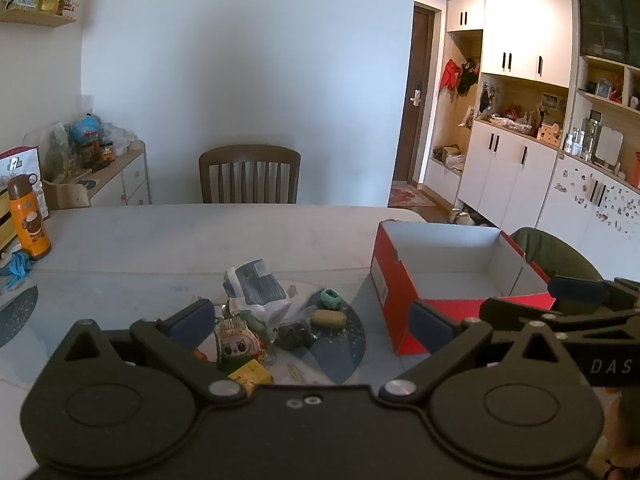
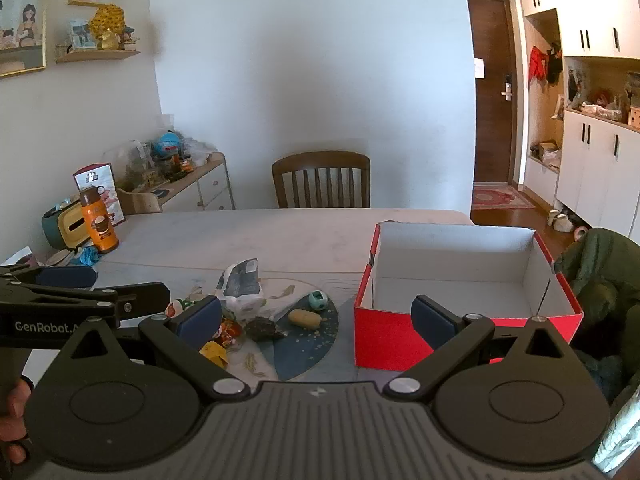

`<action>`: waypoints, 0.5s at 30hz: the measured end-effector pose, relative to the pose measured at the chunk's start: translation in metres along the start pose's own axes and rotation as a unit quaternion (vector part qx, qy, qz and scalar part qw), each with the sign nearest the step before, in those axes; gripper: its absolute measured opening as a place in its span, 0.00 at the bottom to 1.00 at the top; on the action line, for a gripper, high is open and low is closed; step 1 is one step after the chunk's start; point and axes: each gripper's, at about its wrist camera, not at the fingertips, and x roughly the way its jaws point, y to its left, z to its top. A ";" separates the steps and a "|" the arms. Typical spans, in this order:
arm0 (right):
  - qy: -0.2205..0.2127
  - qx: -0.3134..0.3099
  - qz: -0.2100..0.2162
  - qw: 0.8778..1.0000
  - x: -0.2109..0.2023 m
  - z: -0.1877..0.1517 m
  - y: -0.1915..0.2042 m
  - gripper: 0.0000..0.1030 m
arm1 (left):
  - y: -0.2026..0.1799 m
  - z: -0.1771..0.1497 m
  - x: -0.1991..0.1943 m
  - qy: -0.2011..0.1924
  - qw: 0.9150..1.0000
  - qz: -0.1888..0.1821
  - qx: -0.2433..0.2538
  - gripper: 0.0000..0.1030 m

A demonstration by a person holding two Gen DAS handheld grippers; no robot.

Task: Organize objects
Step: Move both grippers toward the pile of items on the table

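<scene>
Both grippers hover over the pale counter (image 2: pixel 280 236), the left gripper (image 1: pixel 312 320) and right gripper (image 2: pixel 316 316) each with fingers spread wide, holding nothing. The crinkly white-and-grey plastic pouch (image 2: pixel 242 284) tops the clutter pile just left of the empty red cardboard box (image 2: pixel 460 332). It looks light and slippery; pinching its upper edge seems best.

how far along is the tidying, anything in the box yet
Nothing looks done yet: the red box shows only its bare white inside. Nothing is in hand either; the left gripper and right gripper are both open and carry nothing. Left to do: the whole pile still sits on the table, including the white pouch, yellow oblong item and teal toy.
</scene>
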 end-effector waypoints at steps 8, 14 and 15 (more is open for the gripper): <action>0.004 -0.008 0.031 0.999 0.007 -0.002 0.005 0.99 | 0.006 -0.005 -0.004 0.003 1.000 0.020 -0.005 0.99; 0.010 -0.024 0.039 0.999 0.021 -0.002 0.019 0.99 | 0.025 -0.005 0.002 0.006 1.000 0.023 -0.008 0.99; 0.009 -0.027 0.037 0.999 0.024 -0.001 0.022 0.99 | 0.028 -0.004 0.004 0.006 1.000 0.021 -0.009 0.99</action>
